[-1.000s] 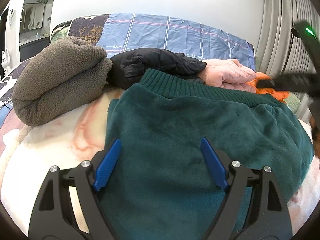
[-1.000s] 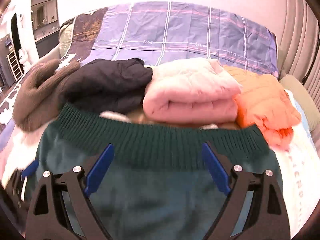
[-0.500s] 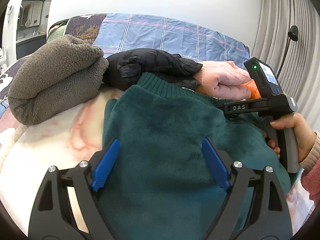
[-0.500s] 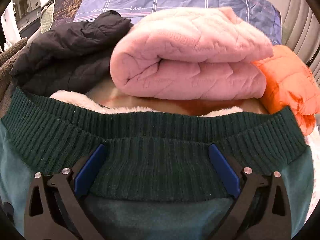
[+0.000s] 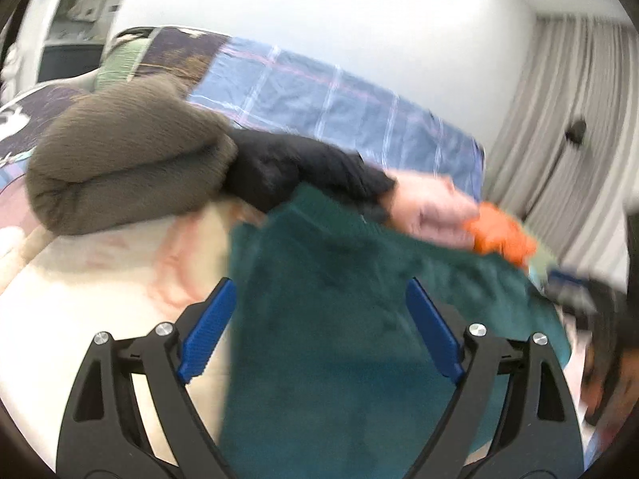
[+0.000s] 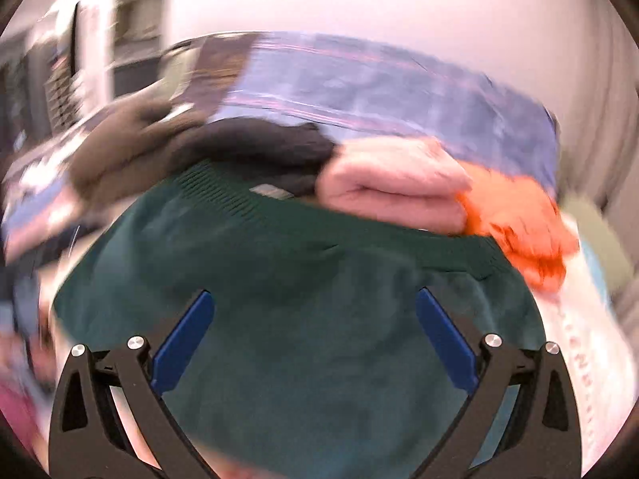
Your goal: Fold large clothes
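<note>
the green fleece garment (image 6: 303,319) lay flat on the bed, ribbed hem pointing toward the pink folded jacket (image 6: 391,191) just behind it, long axis running toward the camera, with left gripper (image 5: 319,331) and right gripper (image 6: 315,343) spread wide above it, holding nothing.

A blue checked pillow (image 5: 339,107) stands at the far end of the bed (image 5: 92,279), against the white wall (image 5: 319,12). Grey curtains (image 5: 567,119) hang at the far right, and a doorway (image 5: 68,40) shows far left.
</note>
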### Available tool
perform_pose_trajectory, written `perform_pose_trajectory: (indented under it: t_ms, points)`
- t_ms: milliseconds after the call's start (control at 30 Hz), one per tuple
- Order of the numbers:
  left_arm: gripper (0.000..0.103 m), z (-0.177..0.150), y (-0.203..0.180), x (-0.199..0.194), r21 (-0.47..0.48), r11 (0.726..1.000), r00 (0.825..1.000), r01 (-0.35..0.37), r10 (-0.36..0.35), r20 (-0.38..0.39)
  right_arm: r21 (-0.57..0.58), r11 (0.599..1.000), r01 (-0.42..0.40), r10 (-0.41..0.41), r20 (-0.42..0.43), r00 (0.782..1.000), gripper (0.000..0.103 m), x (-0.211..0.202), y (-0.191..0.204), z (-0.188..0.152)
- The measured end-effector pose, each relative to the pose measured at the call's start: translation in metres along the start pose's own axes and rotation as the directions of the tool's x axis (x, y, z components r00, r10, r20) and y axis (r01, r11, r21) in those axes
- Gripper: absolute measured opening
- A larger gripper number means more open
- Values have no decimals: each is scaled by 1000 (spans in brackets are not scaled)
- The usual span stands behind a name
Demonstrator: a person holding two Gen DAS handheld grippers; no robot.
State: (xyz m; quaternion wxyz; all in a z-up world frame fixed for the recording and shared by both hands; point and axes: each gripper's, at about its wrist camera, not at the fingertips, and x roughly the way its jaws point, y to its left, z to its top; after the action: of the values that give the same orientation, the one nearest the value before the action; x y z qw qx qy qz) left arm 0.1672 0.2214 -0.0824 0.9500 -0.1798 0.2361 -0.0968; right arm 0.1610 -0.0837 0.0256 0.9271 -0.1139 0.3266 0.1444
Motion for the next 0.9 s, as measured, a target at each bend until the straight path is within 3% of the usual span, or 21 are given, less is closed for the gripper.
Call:
perform_pose_trajectory:
  t_ms: [100, 167, 267, 333, 367, 467, 533, 633, 733, 900]
  points:
    - [88, 3, 20, -2, -52, 998, 999, -38, 38, -7, -207, 978, -40, 44, 13, 999, 102, -15, 56, -24]
    - [88, 2, 37, 7, -122, 991, 997, -51, 44, -58, -386, 921, -54, 71, 28, 997, 102, -26, 101, -44]
    - [86, 2, 67, 19, -317, 948, 991, 13, -54, -120, -586, 810, -9, 83, 99, 992, 102, -39, 150, -65]
    - [86, 7, 78, 29, -415, 906, 974, 81, -159, -159, -640, 768, 2, 94, 116, 989, 102, -40, 165, -72]
    - [86, 12, 79, 35, -421, 901, 962, 101, -197, -191, -650, 760, -3, 101, 114, 988, 102, -39, 170, -71]
    - [86, 30, 73, 49, -324, 941, 935, 100, -200, -293, -648, 760, -42, 133, 91, 987, 102, -30, 179, -64]
    - [86, 35, 70, 67, -262, 958, 892, 115, -215, -397, -655, 754, -54, 139, 79, 987, 101, -25, 189, -63]
    - [86, 32, 69, 91, -215, 971, 857, 109, -201, -474, -669, 738, -87, 150, 37, 988, 101, -11, 205, -60]
    - [87, 26, 72, 109, -259, 950, 840, 177, -283, -463, -674, 732, -102, 143, 4, 990, 101, 6, 217, -55]
    - [87, 26, 87, 131, -317, 912, 815, 261, -384, -434, -628, 770, -116, 139, -13, 990, 94, 32, 231, -40]
